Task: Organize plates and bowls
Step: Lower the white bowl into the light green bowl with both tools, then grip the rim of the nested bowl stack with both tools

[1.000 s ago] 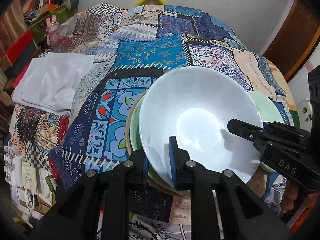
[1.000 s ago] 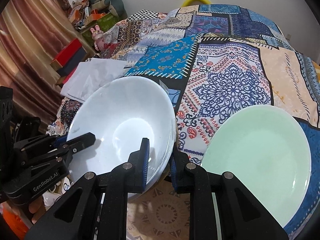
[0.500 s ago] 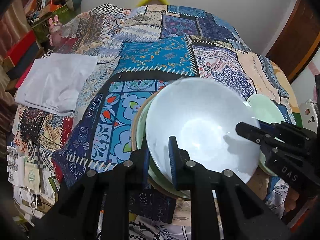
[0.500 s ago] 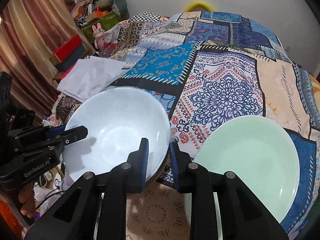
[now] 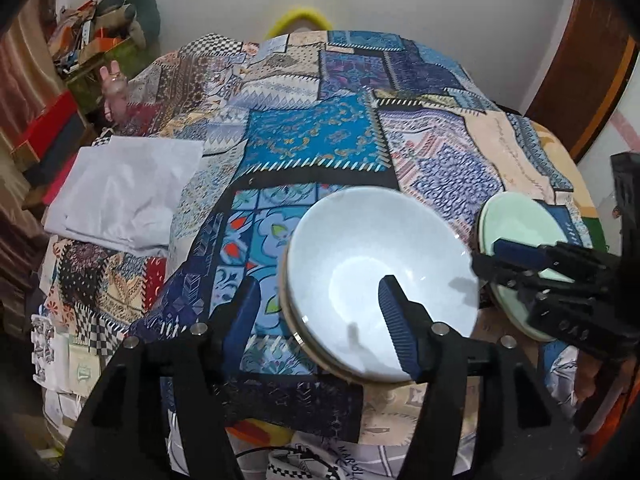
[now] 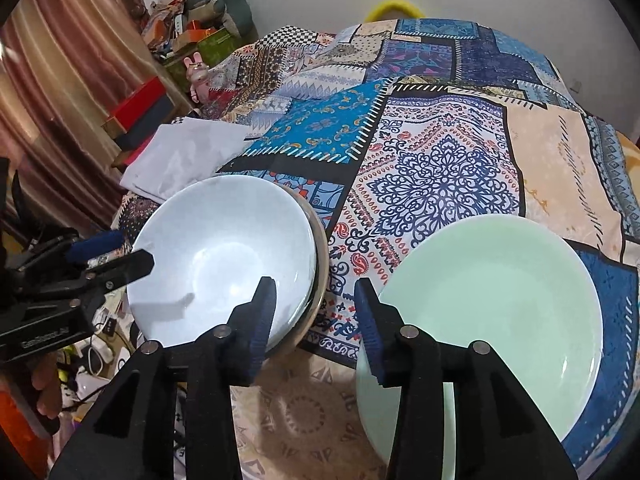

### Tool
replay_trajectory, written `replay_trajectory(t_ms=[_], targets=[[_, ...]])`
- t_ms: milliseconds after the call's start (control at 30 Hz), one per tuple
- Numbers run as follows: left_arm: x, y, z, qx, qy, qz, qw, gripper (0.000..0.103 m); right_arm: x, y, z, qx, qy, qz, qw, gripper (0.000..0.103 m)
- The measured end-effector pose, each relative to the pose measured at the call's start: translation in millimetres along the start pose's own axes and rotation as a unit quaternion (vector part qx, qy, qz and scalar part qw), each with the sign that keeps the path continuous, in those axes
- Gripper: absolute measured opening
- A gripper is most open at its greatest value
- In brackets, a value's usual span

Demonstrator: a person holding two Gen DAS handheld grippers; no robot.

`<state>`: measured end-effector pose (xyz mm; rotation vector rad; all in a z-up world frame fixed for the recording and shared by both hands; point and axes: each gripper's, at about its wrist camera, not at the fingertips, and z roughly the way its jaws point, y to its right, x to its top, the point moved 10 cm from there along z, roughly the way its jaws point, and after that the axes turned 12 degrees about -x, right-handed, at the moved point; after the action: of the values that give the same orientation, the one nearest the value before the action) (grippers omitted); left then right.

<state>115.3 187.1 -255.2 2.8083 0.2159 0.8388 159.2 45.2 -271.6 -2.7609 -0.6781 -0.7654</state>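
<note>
Nearest to the lenses, both tools stand released: the left hand-held gripper point(image 5: 320, 312) has just been opening, its jaws now straddling the near rim of the white bowl point(image 5: 380, 276) without pressing on it, and the right hand-held gripper point(image 6: 316, 312) has likewise just been opening, its jaws parted over the patterned cloth between the two stacks with nothing between them. Judged from this, one placement is complete: the white bowl sits nested on top of a small stack, with a tan-rimmed dish point(image 6: 320, 256) visible beneath it, the stack resting on the patchwork bedspread point(image 6: 436, 184) near its front edge. Just beside it, to the right, lies the pale green plate point(image 6: 492, 312), flat and by itself on the cloth, not touching the bowl stack. What is left appears to be any sorting of this plate; no other loose crockery is visible. The bowl is glossy, plain, wide and shallow-sided, clean and seemingly unchipped. Farther back lie a folded white sheet point(image 5: 120, 192) and, beyond the bed, cluttered boxes point(image 6: 140, 108) against the curtain.
</note>
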Motion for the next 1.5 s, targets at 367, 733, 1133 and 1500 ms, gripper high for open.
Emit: replay_trajectory(t_ms=[367,733,1133,1500], targets=[[-31.2,-26.1,30.9,-0.062,-0.039,-0.091,0.9931,0.061,-8.8,-7.9,22.3,0.02,-0.029,0.002,0.999,0.037],[-36.8,-15.6,52.7,-0.1,-0.064,-0.099,0.988,0.051,-11.5,-18.3,40.4,0.041,-0.051,0.001,0.998,0.032],[-36.5,-10.8,62.1,-0.106,-0.06,-0.092,0.9883,0.043,-9.0,-20.7,45.5,0.031,-0.048,0.004,0.998,0.029],[-32.4,-9.0,57.3,-0.079,-0.047,-0.079,0.9926,0.043,-4.6,-19.5,41.1,0.025,-0.043,0.009,0.999,0.027]])
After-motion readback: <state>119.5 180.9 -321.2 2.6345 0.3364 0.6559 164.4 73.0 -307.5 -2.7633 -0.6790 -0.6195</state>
